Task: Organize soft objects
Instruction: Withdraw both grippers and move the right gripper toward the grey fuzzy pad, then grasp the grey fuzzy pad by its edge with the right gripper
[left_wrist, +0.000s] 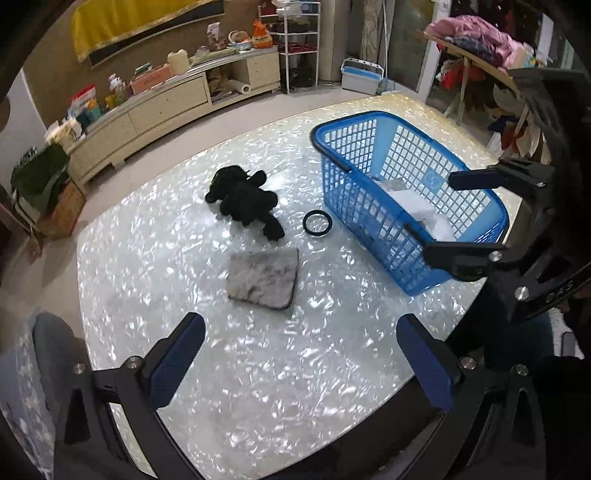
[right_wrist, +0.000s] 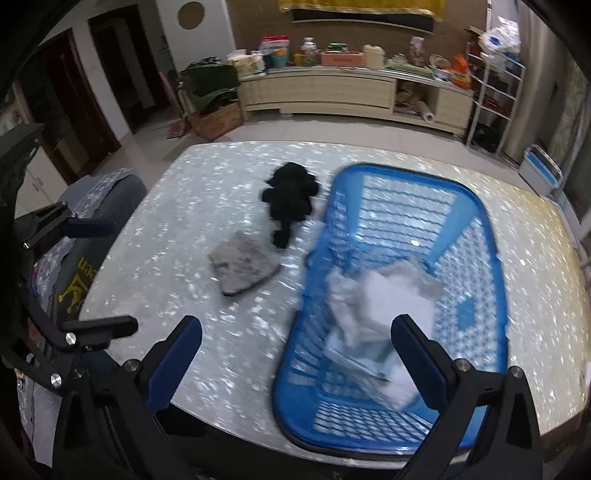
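Observation:
A black plush toy (left_wrist: 245, 201) lies on the shiny white table (left_wrist: 258, 369), with a grey fuzzy cloth (left_wrist: 264, 277) in front of it. A blue plastic basket (left_wrist: 373, 206) stands to the right and holds white soft items (left_wrist: 417, 206). My left gripper (left_wrist: 301, 363) is open and empty above the table's near edge. My right gripper (right_wrist: 297, 360) is open and empty over the basket's near left rim (right_wrist: 291, 354); it also shows in the left wrist view (left_wrist: 448, 218). The plush (right_wrist: 290, 199), cloth (right_wrist: 242, 267) and white items (right_wrist: 380, 306) show in the right wrist view.
A black ring (left_wrist: 317, 222) lies between the plush and the basket. A padded chair (right_wrist: 92, 240) stands at the table's left side. A long low cabinet (right_wrist: 351, 92) with clutter runs along the far wall. A clothes pile (left_wrist: 476, 37) sits at the right.

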